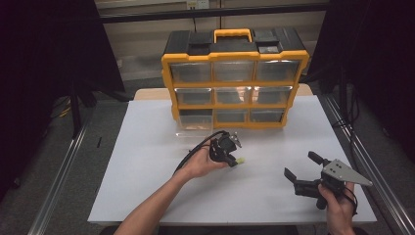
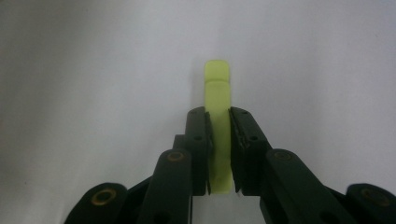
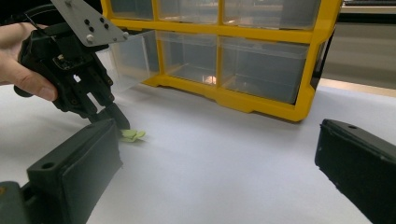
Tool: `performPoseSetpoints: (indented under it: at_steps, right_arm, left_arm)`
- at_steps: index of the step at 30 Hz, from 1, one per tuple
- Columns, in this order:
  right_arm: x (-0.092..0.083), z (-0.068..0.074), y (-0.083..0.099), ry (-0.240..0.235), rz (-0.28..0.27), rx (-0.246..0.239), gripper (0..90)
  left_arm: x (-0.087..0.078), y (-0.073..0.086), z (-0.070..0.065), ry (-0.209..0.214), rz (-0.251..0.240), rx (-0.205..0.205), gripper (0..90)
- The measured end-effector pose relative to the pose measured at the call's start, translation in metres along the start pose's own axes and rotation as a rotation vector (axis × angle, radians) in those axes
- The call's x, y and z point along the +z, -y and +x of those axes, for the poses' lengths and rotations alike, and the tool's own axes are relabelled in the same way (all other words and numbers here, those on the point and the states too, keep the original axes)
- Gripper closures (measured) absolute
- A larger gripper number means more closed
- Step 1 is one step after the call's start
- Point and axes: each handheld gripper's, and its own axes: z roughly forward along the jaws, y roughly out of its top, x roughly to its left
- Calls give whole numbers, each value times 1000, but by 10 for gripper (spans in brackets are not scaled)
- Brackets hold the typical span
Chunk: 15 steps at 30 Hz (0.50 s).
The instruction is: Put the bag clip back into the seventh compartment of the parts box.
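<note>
Heads up: your left gripper (image 1: 236, 161) has its jaws clamped tight on that little yellow-green plastic strip (image 2: 218, 135), and the strip is thin and smooth-looking, so my guess is it could squirt out sideways or twist in the pads once you lift. In the left gripper view only the near half sits between the pads; the far end sticks out toward 12 o'clock past the tips, so a bump against a drawer lip could lever it loose. The bottom-left drawer (image 1: 195, 120) of the yellow organiser (image 1: 235, 78) looks pulled out a bit, roughly at 11 o'clock from the strip, and clipping its edge seems the likeliest snag.

The strip itself: flat, narrow, pale lime, rounded at the far end with a faint step near the tip. It lies low on the white table (image 1: 147, 196), about mid-board, just in front of the organiser.

Your right gripper (image 1: 300, 169) sits at 3 o'clock, jaws wide apart, holding nothing.
</note>
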Motion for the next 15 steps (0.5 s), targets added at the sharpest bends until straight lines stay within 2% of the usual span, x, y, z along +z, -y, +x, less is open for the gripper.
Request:
performPoseSetpoints:
  at_steps: [4, 5, 8, 9, 11, 15]
  right_arm:
    - [0, 0, 0, 0, -1, -2, 0]
    - [0, 0, 0, -1, -2, 0, 0]
    - [-1, 0, 0, -1, -2, 4, 0]
    - [-1, 0, 0, -1, -6, 8, 0]
    - [-1, 0, 0, -2, -4, 2, 0]
    - [-1, 0, 0, -5, -7, 6, 0]
  left_arm:
    - [-1, 1, -1, 6, -26, -18, 784]
    - [-2, 0, -1, 9, -28, -12, 784]
    - [-6, -1, -2, 13, -59, -2, 784]
    - [-8, -1, -3, 13, -81, -24, 784]
    - [-13, -1, -3, 14, -107, -22, 784]
    - [-21, -1, -6, -12, -154, -27, 784]
